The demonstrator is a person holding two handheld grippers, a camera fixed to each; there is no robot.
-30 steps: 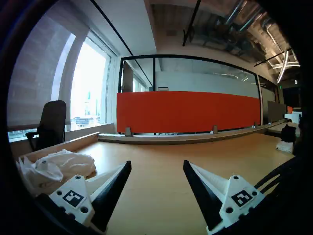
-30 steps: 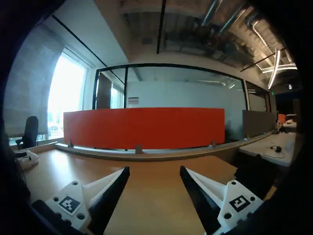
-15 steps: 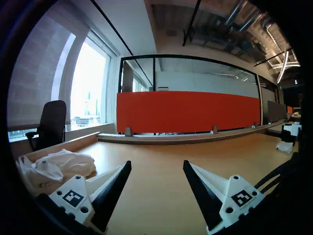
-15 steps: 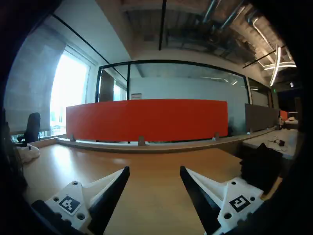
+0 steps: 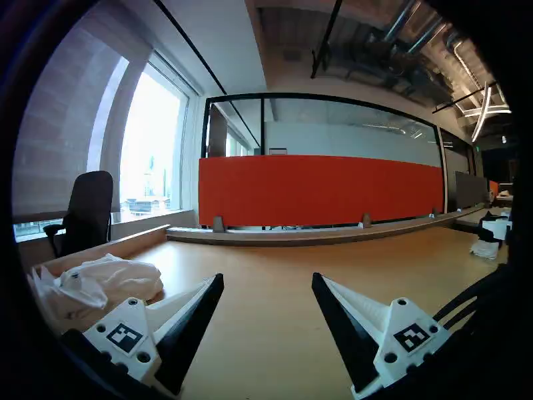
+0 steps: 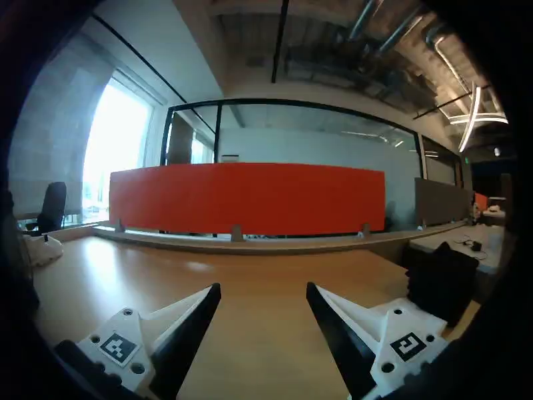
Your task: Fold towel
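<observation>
Inspecting left gripper view first. Found left gripper point(image 5: 265, 280) spread wide, black-and-white fingers point(image 5: 190, 320) well parted, bare wood visible between them, gripping nothing. Found it low over light-coloured wooden tabletop point(image 5: 266, 263).

Located crumpled white towel point(image 5: 110, 281) in a loose heap on that tabletop, at 9 o'clock from the gripper and just beside the outer edge of the 9 o'clock finger. Could not tell whether touching that finger's base; clearly apart from both fingertips. Noted heap bunched and unfolded, close to the tabletop's raised wooden edge.

Recorded black office chair point(image 5: 86, 217) beyond the towel at 10 o'clock, in front of bright tall window point(image 5: 150, 160). Recorded long orange partition panel point(image 5: 320, 190) across the far side of the tabletop at 12 o'clock. Observed small white folded item point(image 5: 485, 249) at 3 o'clock, well apart from the gripper; could not identify it.

Turning to right gripper view. Found right gripper point(image 6: 262, 288) likewise spread wide, holding nothing, low over the wooden tabletop. Located the towel point(image 6: 41, 250) far off at 9 o'clock, well apart from both fingers. Noted bulky black object point(image 6: 443, 283) at 3 o'clock, close behind the 3 o'clock finger; could not tell what it is, nor whether touching. Noted orange panel at 12 o'clock and office chair between 9 and 10 o'clock, behind the towel.
</observation>
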